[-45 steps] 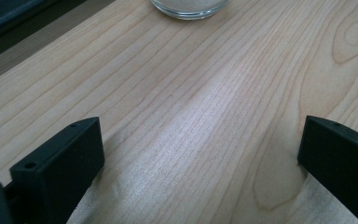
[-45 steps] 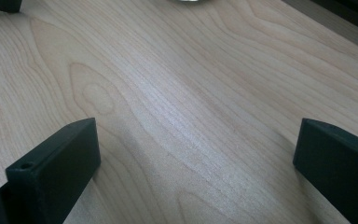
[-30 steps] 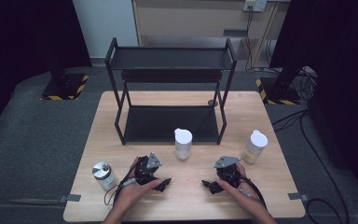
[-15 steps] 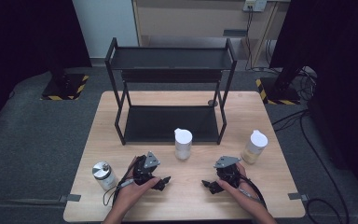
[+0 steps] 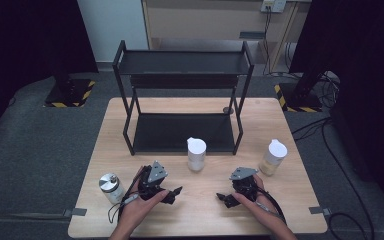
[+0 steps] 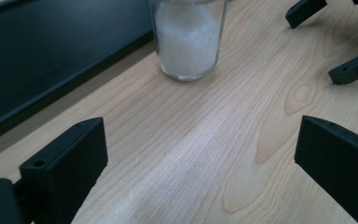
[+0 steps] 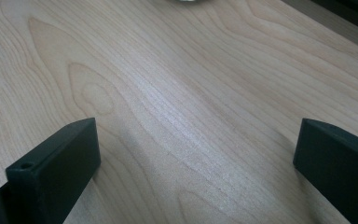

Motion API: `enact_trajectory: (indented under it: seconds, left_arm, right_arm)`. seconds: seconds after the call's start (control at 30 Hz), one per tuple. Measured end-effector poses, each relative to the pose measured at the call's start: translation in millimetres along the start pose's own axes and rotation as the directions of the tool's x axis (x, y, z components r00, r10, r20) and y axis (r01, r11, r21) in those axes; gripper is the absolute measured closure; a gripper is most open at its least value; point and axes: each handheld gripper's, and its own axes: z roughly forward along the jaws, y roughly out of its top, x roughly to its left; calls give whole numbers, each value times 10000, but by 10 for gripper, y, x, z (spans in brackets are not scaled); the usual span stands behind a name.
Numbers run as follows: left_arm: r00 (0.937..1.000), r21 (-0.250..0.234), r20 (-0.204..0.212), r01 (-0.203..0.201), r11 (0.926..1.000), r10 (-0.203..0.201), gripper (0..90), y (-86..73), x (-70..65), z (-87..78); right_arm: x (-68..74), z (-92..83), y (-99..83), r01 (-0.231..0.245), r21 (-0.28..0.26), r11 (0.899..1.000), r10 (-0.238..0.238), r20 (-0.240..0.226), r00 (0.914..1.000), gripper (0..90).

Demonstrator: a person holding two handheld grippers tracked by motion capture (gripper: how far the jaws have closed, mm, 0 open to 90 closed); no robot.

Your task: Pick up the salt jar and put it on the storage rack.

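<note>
Both of our grippers rest low on the wooden table (image 5: 280, 125), near its front edge, jaws spread wide and holding nothing. The left gripper (image 5: 172, 194) points toward the table's middle, and so does the right gripper (image 5: 223, 198), so the two face each other across bare wood.

The thing nearest to us is the glass jar of white powder (image 5: 196, 154), white lid on, standing upright just in front of the black two-tier shelf rack (image 5: 182, 100). It sits between the two grippers and beyond them, slightly closer to the left one. In the left gripper view the jar (image 6: 189, 39) stands ahead of the open jaws and a little left of centre, well apart from them, with the rack's lower shelf (image 6: 51, 56) just behind it. The right gripper's jaws (image 6: 326, 37) also show there, farther off at upper right.

The jar's long axis is vertical, so we judge a level side grasp suits it, and the left gripper has the straighter line in.

Two other jars stand apart: a metal-capped one (image 5: 111, 187) outside the left hand, a yellowish one (image 5: 273, 157) just beyond the right gripper.
</note>
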Motion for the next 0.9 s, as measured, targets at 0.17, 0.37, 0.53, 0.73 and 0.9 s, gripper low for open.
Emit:
enact_trajectory:
  seconds: [0.17,0.37,0.53,0.73,0.9]
  left_arm:
    - [9998,-166,-184,-10,9999,7,13,6,-27,-126]
    - [9992,-804,-387,87,9967,-119,13,31,-66,-313]
    - [9987,-968,-516,-26,9953,-24,10,53,-99,-427]
    - [9973,-1256,-720,60,9921,-152,7,27,-99,-594]
    - [9939,-1447,-1102,-148,9894,-13,4,5,-106,-768]
  right_arm:
    - [0,0,0,-4,-1,10000,4,1,10000,11]
    - [3,-1,0,-14,1,10000,14,11,10000,11]
    - [4,-1,-1,-19,1,10000,19,16,10000,11]
    - [5,-1,-1,-23,1,10000,23,18,10000,11]
    - [5,-1,-1,-23,1,10000,23,18,10000,11]
